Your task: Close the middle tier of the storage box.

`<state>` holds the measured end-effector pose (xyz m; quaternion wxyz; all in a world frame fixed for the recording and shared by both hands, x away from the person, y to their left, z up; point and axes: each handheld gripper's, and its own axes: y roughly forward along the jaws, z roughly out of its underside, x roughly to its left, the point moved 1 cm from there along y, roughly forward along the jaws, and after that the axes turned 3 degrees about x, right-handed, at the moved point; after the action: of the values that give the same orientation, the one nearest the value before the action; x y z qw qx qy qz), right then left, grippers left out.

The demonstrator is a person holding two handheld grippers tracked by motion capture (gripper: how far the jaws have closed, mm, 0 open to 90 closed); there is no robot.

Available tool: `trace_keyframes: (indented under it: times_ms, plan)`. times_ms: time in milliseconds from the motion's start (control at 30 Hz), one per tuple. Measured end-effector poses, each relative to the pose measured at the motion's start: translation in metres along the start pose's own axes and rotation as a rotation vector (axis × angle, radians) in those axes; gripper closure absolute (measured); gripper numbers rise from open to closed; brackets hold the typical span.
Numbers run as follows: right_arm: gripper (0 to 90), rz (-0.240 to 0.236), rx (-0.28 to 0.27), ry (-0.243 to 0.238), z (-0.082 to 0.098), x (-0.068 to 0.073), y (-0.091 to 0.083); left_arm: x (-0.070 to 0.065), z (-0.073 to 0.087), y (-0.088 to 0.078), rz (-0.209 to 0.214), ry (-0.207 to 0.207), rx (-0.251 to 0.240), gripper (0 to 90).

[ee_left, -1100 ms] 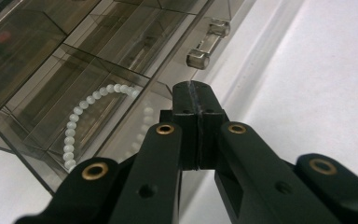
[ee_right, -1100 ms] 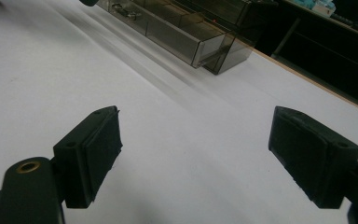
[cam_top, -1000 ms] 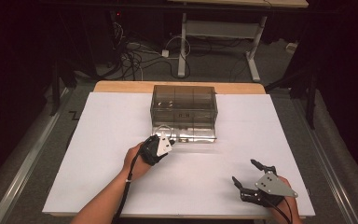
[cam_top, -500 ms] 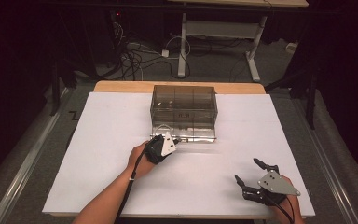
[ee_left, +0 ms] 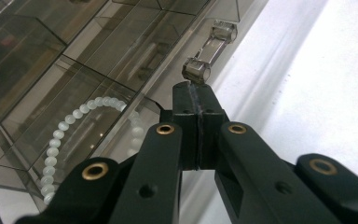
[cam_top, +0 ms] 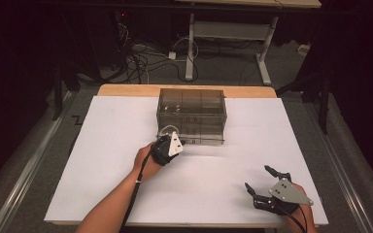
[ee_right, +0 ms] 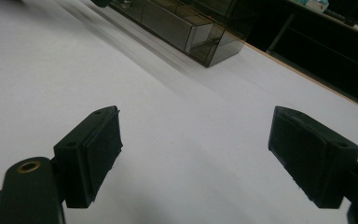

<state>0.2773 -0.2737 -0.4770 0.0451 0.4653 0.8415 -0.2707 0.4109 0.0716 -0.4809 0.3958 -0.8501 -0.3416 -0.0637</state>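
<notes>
smoky clear plastic drawer box [cam_top: 192, 115], round white beads [ee_left: 70, 126]

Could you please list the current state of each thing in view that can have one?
Left gripper: shut, jaws pressed together, tips at the clear drawer handle.
Right gripper: open, jaws wide apart above the white table, holding nothing.
Smoky clear drawer box: upright on the table; bottom drawer appears pulled out slightly.
White bead string: lying curved inside a drawer.
</notes>
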Motion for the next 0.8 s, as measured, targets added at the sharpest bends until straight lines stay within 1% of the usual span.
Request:
trace_keyframes:
  times_ms: [33, 67, 133, 633, 667, 700, 800]
  plan:
    - [17.7, 0.000, 0.001, 0.001, 0.000, 0.000, 0.000, 0.001, -0.001, 0.001, -0.003, 0.007, -0.011, 87.8]
    - [17.7, 0.002, -0.001, 0.001, 0.000, 0.000, 0.000, 0.001, -0.001, 0.001, 0.000, 0.000, -0.002, 87.8]
    - [17.8, 0.002, 0.000, -0.001, 0.000, 0.000, 0.000, 0.003, -0.003, 0.002, -0.004, -0.003, -0.003, 87.8]
    - [17.8, 0.002, 0.003, -0.002, 0.001, 0.000, 0.000, 0.009, -0.007, 0.010, -0.017, -0.003, 0.004, 87.8]
    - [17.8, 0.002, 0.003, -0.003, 0.001, 0.000, 0.000, 0.007, -0.008, 0.011, -0.012, -0.032, -0.012, 87.7]
    - [17.8, 0.002, 0.002, -0.003, 0.001, 0.000, 0.000, 0.010, -0.008, 0.011, -0.019, -0.002, 0.007, 87.7]
    - [17.8, 0.003, 0.003, -0.003, 0.001, 0.000, 0.000, 0.012, -0.009, 0.012, -0.018, -0.005, 0.012, 87.7]
